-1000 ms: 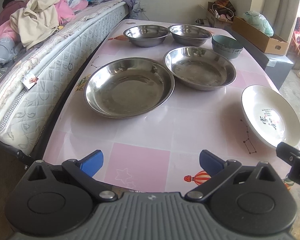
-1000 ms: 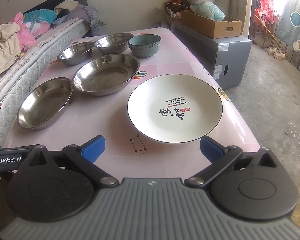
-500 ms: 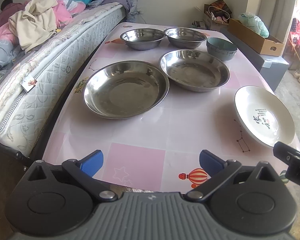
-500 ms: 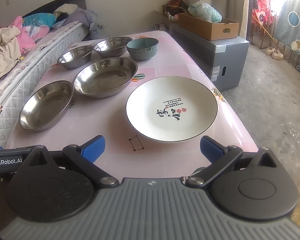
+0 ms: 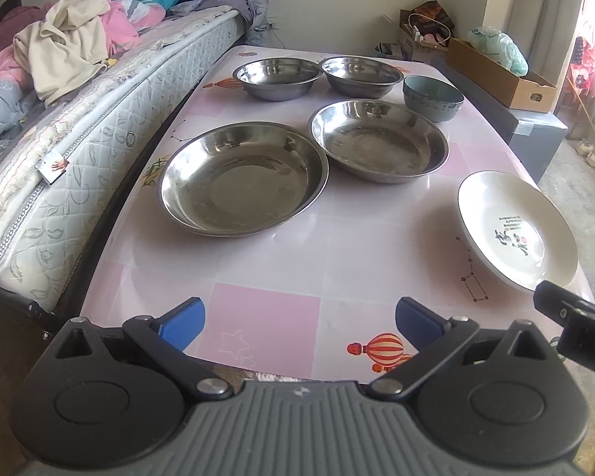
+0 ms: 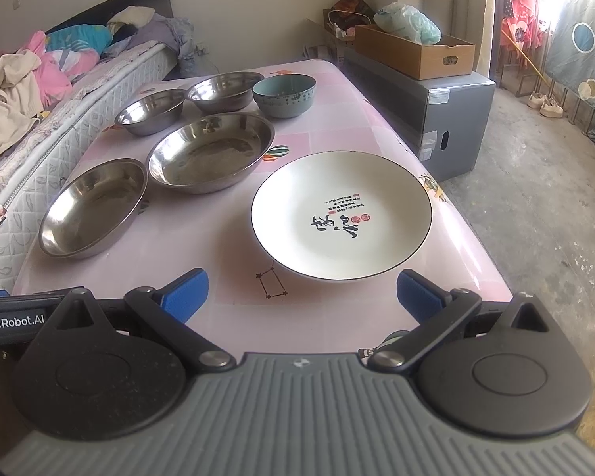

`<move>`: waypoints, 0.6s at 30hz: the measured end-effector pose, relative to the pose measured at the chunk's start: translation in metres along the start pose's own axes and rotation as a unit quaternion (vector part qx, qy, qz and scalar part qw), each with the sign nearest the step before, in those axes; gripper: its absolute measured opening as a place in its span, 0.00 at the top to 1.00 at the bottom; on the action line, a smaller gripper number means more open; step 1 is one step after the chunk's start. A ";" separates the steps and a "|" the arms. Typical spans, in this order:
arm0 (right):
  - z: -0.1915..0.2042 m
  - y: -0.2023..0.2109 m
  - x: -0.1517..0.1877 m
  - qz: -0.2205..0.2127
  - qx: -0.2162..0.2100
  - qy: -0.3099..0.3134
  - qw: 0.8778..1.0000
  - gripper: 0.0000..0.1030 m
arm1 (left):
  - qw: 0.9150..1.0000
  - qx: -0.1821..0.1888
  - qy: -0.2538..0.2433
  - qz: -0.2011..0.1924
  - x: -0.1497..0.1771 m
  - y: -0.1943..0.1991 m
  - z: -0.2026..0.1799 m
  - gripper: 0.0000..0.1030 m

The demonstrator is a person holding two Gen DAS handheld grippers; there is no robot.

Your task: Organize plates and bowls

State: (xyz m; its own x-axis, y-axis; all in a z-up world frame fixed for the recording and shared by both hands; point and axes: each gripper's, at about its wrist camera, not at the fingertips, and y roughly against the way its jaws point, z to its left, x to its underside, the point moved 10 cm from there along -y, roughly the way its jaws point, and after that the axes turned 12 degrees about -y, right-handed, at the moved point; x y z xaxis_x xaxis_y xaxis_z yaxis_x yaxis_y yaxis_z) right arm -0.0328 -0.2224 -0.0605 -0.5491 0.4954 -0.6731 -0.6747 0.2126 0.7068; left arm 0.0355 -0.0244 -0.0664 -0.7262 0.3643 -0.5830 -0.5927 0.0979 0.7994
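On the pink table (image 5: 357, 246) lie two wide steel plates, the nearer one (image 5: 244, 176) and the farther one (image 5: 379, 139). Behind them stand two steel bowls, one on the left (image 5: 277, 78) and one on the right (image 5: 361, 75), beside a teal bowl (image 5: 432, 97). A white plate (image 6: 341, 214) with black writing rests near the table's right edge, also in the left wrist view (image 5: 517, 230). My left gripper (image 5: 299, 321) hangs open over the near table edge. My right gripper (image 6: 301, 293) is open just short of the white plate, empty.
A mattress (image 5: 71, 135) heaped with clothes runs along the table's left side. To the right stands a grey box (image 6: 436, 119) carrying a cardboard tray (image 6: 412, 53). Bare concrete floor (image 6: 543, 182) lies beyond the right edge.
Both grippers have drawn back a little from the table, so the dishes look slightly farther away. Nothing on the table has moved.
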 end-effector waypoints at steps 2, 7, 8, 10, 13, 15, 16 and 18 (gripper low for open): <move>0.000 0.000 0.000 0.001 0.000 0.000 1.000 0.01 | 1.000 0.001 -0.001 0.001 0.000 0.000 -0.001 0.00; 0.000 0.001 0.000 0.001 0.001 -0.001 1.000 0.01 | 1.000 0.004 -0.002 0.002 0.001 -0.001 -0.002 0.00; 0.000 0.001 0.000 0.001 0.000 -0.001 1.000 0.01 | 1.000 0.004 -0.002 0.002 0.001 -0.001 -0.002 0.00; -0.001 0.001 0.000 0.000 0.000 -0.002 1.000 0.01 | 1.000 0.004 -0.002 0.002 0.001 -0.001 -0.002 0.00; -0.001 0.001 0.000 0.000 0.000 -0.002 1.000 0.01 | 1.000 0.004 -0.002 0.002 0.001 -0.001 -0.002 0.00; -0.001 0.001 0.000 0.002 0.000 -0.002 1.000 0.01 | 1.000 0.004 -0.001 0.003 0.001 -0.001 -0.002 0.00; -0.001 0.001 0.000 0.002 -0.001 -0.002 1.000 0.01 | 1.000 0.004 -0.001 0.003 0.001 -0.001 -0.002 0.00; -0.001 0.001 0.000 0.003 0.000 -0.002 1.000 0.01 | 1.000 0.004 -0.001 0.003 0.001 -0.001 -0.002 0.00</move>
State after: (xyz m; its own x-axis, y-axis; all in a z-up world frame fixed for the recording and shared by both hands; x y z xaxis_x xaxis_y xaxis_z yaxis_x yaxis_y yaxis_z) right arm -0.0340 -0.2236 -0.0596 -0.5509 0.4990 -0.6689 -0.6724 0.2094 0.7100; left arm 0.0350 -0.0260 -0.0679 -0.7292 0.3662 -0.5781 -0.5857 0.1028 0.8040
